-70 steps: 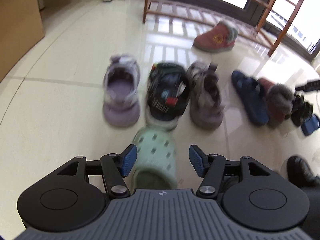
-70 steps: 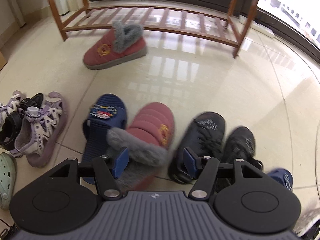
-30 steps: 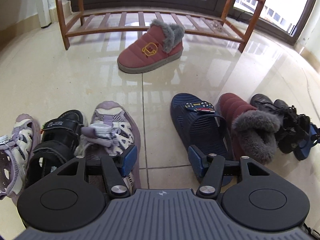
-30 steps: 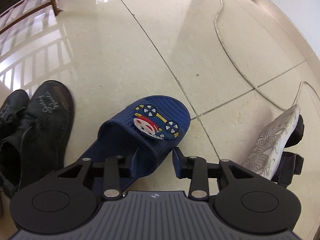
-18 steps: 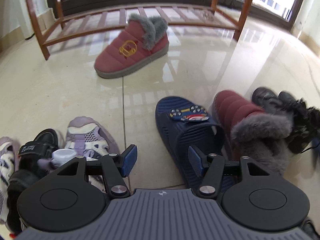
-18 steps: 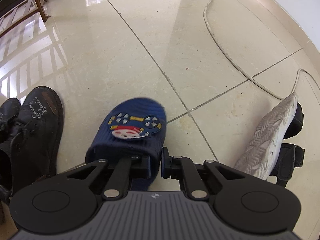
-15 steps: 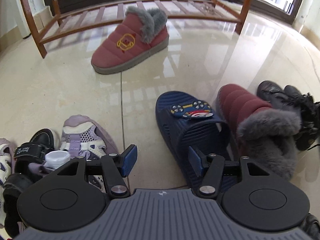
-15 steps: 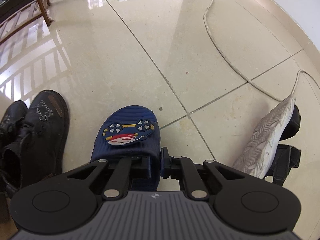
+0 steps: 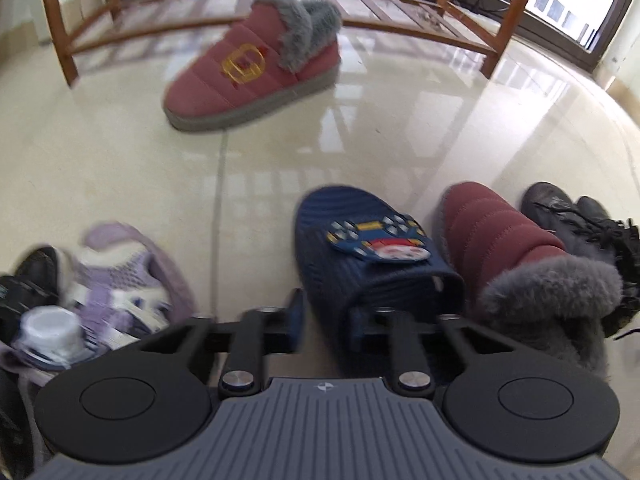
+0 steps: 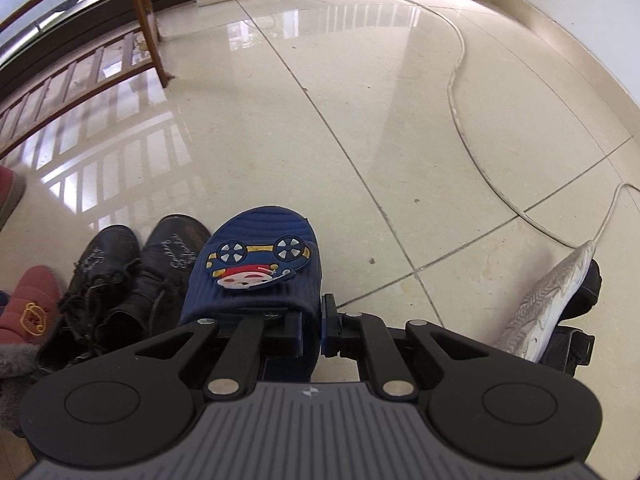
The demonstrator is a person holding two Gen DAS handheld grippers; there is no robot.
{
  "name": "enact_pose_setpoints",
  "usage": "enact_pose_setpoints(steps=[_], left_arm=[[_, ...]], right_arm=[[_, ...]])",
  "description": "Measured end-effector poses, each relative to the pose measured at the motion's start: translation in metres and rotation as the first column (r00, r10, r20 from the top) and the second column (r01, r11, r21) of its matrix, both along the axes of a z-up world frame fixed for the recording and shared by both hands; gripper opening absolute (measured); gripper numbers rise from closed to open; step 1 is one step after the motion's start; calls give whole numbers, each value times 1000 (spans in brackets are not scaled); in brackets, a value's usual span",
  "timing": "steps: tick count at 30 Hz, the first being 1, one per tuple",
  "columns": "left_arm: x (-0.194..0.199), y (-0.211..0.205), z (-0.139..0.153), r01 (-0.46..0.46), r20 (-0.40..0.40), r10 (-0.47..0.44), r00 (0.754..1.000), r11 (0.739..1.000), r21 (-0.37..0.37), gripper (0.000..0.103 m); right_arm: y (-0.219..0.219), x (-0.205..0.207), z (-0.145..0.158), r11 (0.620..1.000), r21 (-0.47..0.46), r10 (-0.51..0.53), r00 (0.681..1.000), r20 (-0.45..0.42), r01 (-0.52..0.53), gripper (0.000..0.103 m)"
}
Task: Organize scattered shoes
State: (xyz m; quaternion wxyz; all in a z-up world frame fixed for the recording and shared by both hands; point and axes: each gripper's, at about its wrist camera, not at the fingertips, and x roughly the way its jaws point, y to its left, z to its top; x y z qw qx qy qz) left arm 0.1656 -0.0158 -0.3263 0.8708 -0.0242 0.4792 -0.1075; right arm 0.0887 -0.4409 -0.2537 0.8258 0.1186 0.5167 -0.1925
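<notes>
Each claw is pinching one blue car slipper of the pair: the left claw [image 9: 325, 326] grips the side wall of the blue slipper [image 9: 360, 256] on the floor, the right claw [image 10: 311, 330] grips its mate [image 10: 256, 276], so next both go side by side.

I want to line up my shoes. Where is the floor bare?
Bare tiles: between the far red boot by the wooden rack and the near row; also between the rack's leg and the white cable. Crowded: purple sandal, blue slipper, near red boot, black boots.
</notes>
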Motion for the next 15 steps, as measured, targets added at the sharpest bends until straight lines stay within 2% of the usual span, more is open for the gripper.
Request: enact_pose_setpoints(steps=[5,11,15], left_arm=[[-10,4,9,36,50,-34,998,999,-36,7],[-24,18,40,1,90,4,996,999,-55,7],[-40,38,60,-31,102,35,994,999,-38,7]], right_arm=[[8,2,10,1000,13,20,1000,18,-20,10],[15,6,21,999,26,36,998,44,-37,10],[24,11,29,997,42,58,996,66,-61,10]])
